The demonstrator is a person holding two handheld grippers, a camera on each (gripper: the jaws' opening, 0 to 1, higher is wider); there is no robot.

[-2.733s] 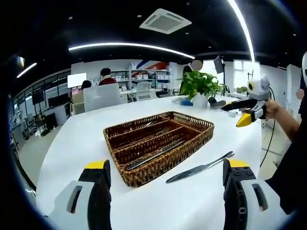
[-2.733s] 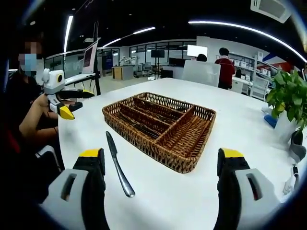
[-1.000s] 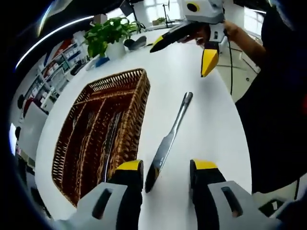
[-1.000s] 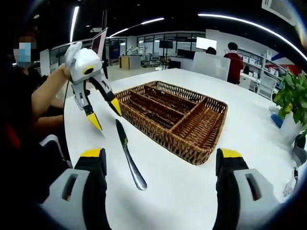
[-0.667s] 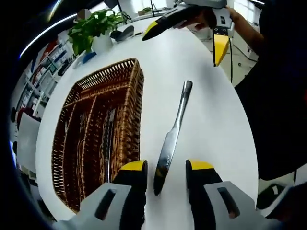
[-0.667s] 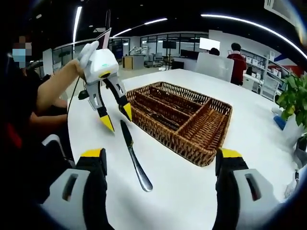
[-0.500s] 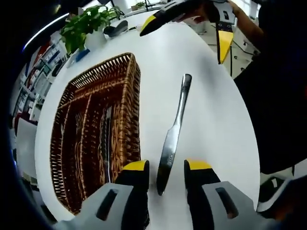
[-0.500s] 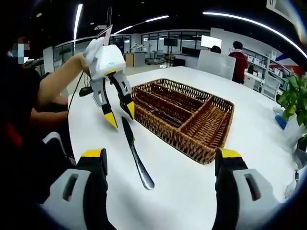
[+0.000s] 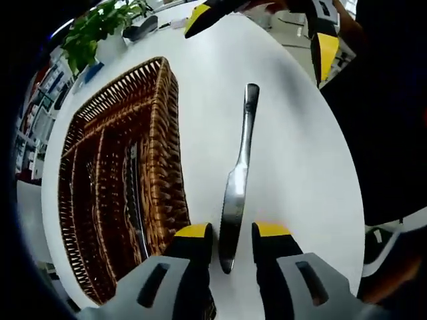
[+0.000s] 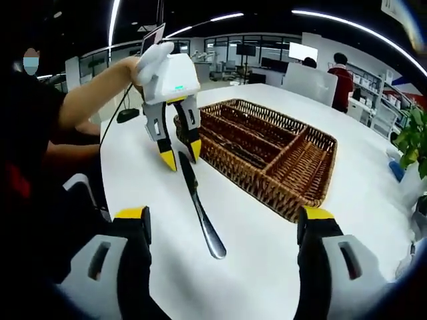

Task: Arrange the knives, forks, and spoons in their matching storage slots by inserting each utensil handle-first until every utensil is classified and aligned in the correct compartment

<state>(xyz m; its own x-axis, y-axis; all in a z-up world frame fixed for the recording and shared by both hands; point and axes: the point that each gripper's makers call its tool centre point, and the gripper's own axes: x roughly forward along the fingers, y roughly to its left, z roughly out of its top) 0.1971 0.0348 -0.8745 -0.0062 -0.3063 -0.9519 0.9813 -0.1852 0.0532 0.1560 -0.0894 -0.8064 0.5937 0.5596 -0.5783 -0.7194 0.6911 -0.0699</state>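
Left gripper (image 9: pixel 230 233) fingers astride knife (image 9: pixel 239 179) blade (unclamped), right gripper (image 10: pixel 220 217) spread.

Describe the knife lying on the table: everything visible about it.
The knife is a one-piece table knife that looks like polished steel, with a blade that broadens slightly and a slim handle ending in a rounded butt. It lies flat on the white table, outside and beside the wicker tray, roughly parallel to the tray's near wall. The left gripper has its yellow-tipped jaws either side of the blade end; whether they touch it can't be told. The handle end lies free.
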